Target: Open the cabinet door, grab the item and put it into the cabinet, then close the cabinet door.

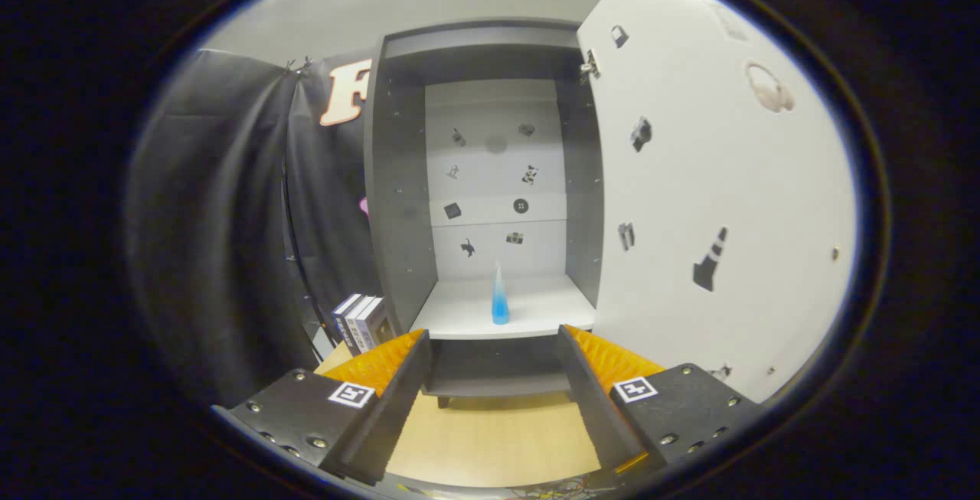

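My claw (494,351) is released, its two fingers spread wide with nothing between them. At twelve o'clock, beyond them, one blue cone-shaped bottle (500,298) stands upright on the white shelf of the grey wooden cabinet (394,201). One white cabinet door (712,178) hangs open at two o'clock. Three upright books (358,322) stand at ten o'clock on the pale wooden table (490,435).

The small stickers (521,206) on the cabinet's back panel are too small to identify. At 8 o'clock from the fingers, the books (358,322) stand partly hidden behind the left finger.
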`<state>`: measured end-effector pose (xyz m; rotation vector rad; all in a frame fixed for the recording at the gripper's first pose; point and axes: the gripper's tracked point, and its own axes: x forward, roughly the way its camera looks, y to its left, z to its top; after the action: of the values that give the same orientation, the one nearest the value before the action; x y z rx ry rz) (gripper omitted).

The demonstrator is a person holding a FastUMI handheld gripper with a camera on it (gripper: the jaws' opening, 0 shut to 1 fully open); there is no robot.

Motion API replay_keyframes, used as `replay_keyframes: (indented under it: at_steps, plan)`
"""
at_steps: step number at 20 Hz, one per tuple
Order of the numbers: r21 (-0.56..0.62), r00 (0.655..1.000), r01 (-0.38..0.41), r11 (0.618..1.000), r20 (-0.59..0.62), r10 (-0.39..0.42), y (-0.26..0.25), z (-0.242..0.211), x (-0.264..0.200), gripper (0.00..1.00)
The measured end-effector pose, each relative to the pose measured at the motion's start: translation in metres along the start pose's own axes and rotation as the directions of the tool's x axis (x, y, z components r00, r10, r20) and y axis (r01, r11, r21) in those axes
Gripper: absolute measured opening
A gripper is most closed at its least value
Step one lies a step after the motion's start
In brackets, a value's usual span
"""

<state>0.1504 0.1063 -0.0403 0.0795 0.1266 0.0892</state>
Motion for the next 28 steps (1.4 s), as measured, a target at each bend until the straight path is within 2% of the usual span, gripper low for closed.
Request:
replay_keyframes:
  at_steps: [7, 13, 16, 20, 28]
  plan:
    - [-0.004, 0.992, 0.110, 0.994, 0.059, -0.110, -0.071, 0.003, -0.100, 0.97]
    - [-0.001, 0.954, 0.298, 0.955, 0.041, -0.297, -0.175, -0.011, -0.152, 0.97]
    - [0.004, 0.934, 0.356, 0.934, 0.029, -0.356, -0.218, -0.018, -0.157, 0.98]
    - [0.034, 0.916, 0.401, 0.916, 0.023, -0.401, -0.257, -0.022, -0.140, 0.98]
    - [0.076, 0.933, 0.359, 0.930, -0.003, -0.360, -0.255, -0.027, -0.120, 0.96]
